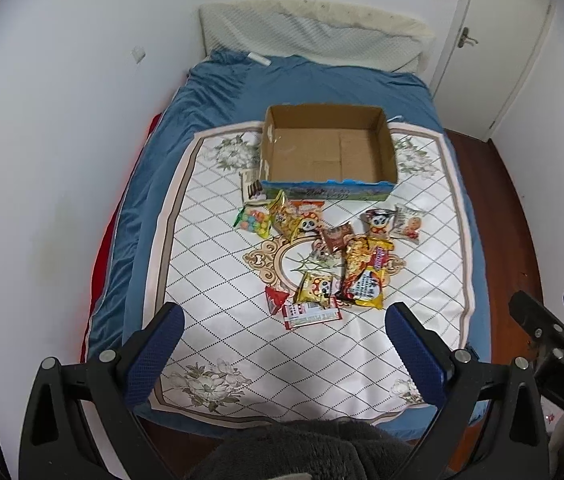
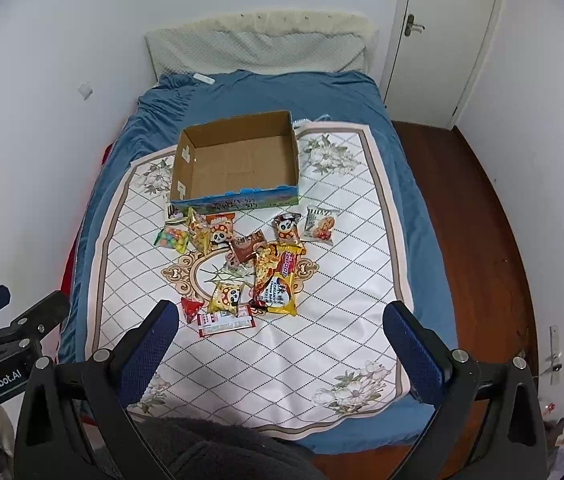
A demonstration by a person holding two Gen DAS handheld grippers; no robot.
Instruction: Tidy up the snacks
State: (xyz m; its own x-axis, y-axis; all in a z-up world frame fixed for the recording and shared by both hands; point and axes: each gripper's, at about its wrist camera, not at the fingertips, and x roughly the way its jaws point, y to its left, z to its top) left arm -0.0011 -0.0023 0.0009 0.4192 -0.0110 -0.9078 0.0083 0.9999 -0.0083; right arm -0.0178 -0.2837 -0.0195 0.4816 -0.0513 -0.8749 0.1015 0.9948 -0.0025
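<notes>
Both tongs, left gripper and right gripper, gape apart above bare mat, short of snacks.

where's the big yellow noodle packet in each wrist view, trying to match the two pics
Left wrist view: the yellow noodle packet lies right of picture centre, on the white quilted mat, nearer the camera than the cardboard box.
Right wrist view: the same packet sits about at picture centre, below the box.
Shared landmark: the open, empty cardboard box with its blue printed front wall, just beyond the snack pile in both views.
</notes>
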